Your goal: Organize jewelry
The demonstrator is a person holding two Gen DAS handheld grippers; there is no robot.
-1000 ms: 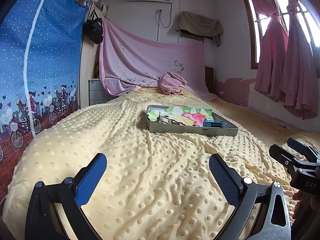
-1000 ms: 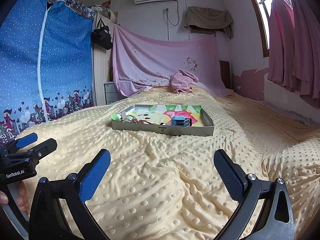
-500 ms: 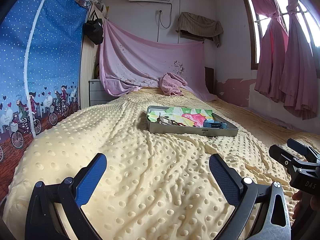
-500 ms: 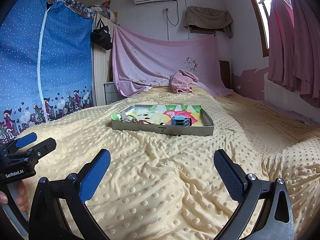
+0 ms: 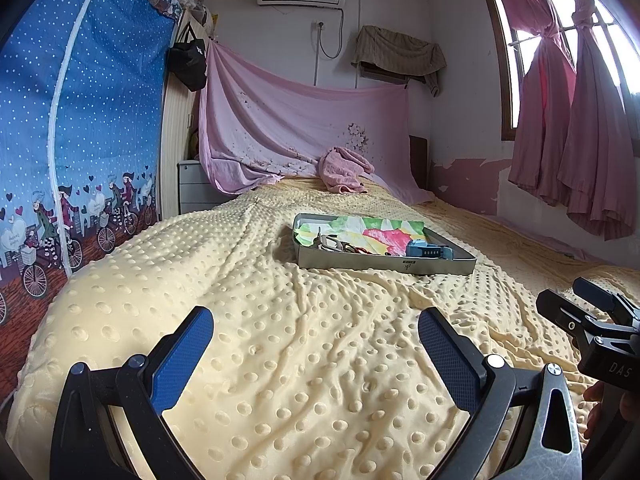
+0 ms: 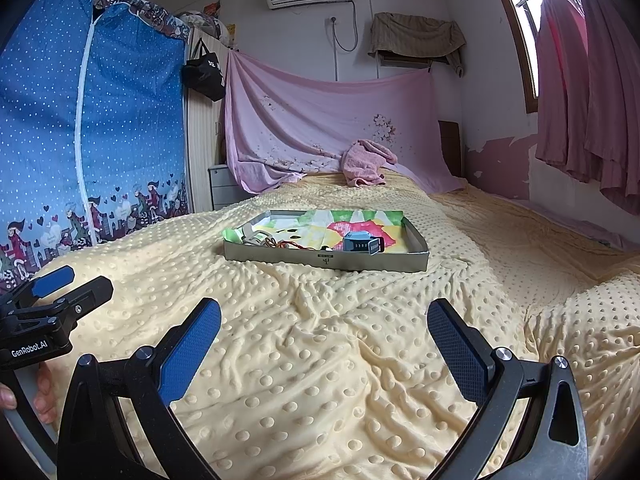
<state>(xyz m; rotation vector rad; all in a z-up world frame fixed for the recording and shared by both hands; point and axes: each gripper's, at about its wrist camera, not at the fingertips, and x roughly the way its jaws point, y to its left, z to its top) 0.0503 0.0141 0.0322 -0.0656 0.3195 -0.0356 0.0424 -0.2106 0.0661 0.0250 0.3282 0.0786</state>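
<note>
A shallow grey tin tray (image 5: 384, 266) (image 6: 280, 255) lies on the yellow dotted bedspread, lined with colourful paper. Inside it rest a small blue box (image 5: 424, 249) (image 6: 362, 244) at the right and a tangle of jewelry (image 5: 340, 245) (image 6: 276, 243) at the left. My left gripper (image 5: 316, 350) hovers low over the bedspread, well short of the tray, open and holding nothing. My right gripper (image 6: 324, 342) is likewise open and empty, a similar distance from the tray. Each gripper shows at the edge of the other's view, held by a hand.
A crumpled pink towel (image 5: 344, 170) lies at the head of the bed below a hanging pink sheet (image 5: 304, 128). A blue fabric wardrobe (image 5: 80, 120) stands at the left, pink curtains (image 5: 568, 120) at the right. The bedspread (image 5: 320, 380) bulges in soft folds.
</note>
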